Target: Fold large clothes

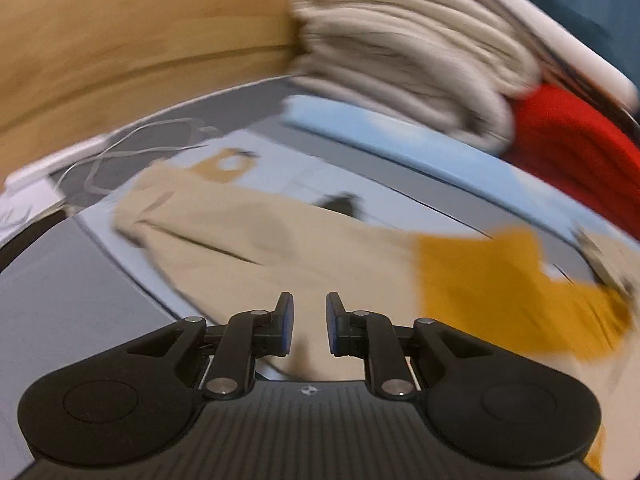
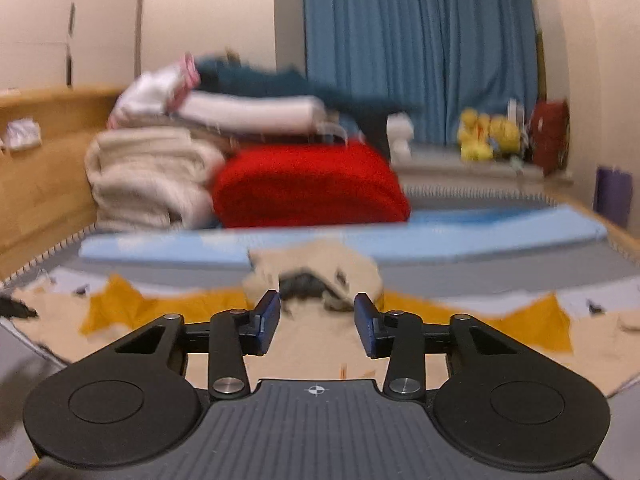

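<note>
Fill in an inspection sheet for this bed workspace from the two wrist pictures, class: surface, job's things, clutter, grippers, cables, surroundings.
Surface: bed with grey cover and a light blue pad across it.
Job's things: beige and mustard garment spread flat; its collar end is bunched ahead of the right gripper.
Clutter: folded cream blanket, red blanket, white and teal items stacked on top.
Grippers: left gripper narrow gap, nothing between the pads; right gripper wider gap, open, nothing gripped.
Cables: white cable looped at the bed's edge.
Surroundings: wooden bed frame, blue curtain, yellow soft toys. Both views are blurred.
</note>
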A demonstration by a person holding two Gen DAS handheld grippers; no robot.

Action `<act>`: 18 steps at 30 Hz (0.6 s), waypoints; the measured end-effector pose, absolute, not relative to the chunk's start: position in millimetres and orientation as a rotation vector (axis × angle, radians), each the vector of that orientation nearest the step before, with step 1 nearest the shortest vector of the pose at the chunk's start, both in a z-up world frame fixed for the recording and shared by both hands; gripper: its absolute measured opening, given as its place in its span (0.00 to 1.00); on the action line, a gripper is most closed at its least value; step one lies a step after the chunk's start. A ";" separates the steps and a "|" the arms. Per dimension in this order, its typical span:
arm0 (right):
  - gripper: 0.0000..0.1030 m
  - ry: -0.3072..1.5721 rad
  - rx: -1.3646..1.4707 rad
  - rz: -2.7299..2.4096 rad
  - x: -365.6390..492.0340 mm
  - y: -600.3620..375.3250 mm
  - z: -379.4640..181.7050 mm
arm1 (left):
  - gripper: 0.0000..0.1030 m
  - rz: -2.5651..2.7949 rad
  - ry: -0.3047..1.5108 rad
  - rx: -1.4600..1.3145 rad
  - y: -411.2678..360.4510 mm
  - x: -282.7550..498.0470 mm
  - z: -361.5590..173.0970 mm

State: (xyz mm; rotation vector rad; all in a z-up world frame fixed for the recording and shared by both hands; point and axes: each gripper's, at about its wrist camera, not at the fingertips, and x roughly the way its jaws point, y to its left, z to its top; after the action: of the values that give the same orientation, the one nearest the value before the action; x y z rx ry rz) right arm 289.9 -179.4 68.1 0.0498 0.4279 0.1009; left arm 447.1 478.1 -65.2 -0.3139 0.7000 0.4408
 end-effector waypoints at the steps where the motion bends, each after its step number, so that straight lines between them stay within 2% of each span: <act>1: 0.50 0.421 0.047 0.107 295.2 -177.0 68.6 | 0.19 0.477 0.695 -0.337 494.5 449.8 -68.1; 2: 0.53 0.409 0.033 0.110 299.5 -174.5 69.6 | 0.20 0.515 0.693 -0.370 515.0 454.1 -73.7; 5: 0.57 0.398 -0.016 0.122 306.5 -169.7 64.5 | 0.31 0.600 0.684 -0.443 557.3 457.0 -83.7; 7: 0.57 0.423 -0.027 0.126 313.0 -168.7 57.9 | 0.43 0.647 0.680 -0.479 577.9 457.1 -91.1; 9: 0.57 0.461 -0.023 0.129 318.5 -170.3 48.6 | 0.52 0.691 0.681 -0.508 591.5 454.6 -97.3; 13: 0.57 0.501 -0.022 0.129 324.7 -169.8 35.4 | 0.52 0.701 0.654 -0.559 607.8 450.5 -108.3; 15: 0.57 0.515 -0.021 0.132 326.6 -168.8 31.7 | 0.49 0.681 0.632 -0.556 610.3 452.5 -110.5; 18: 0.52 0.522 -0.019 0.135 325.5 -167.8 28.5 | 0.07 0.653 0.642 -0.542 608.2 456.1 -108.7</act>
State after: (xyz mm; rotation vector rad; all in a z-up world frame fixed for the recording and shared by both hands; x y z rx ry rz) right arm 325.5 -167.8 28.5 -0.0189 0.5225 0.1354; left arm 456.1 608.2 -108.7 -0.5417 0.6425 0.6528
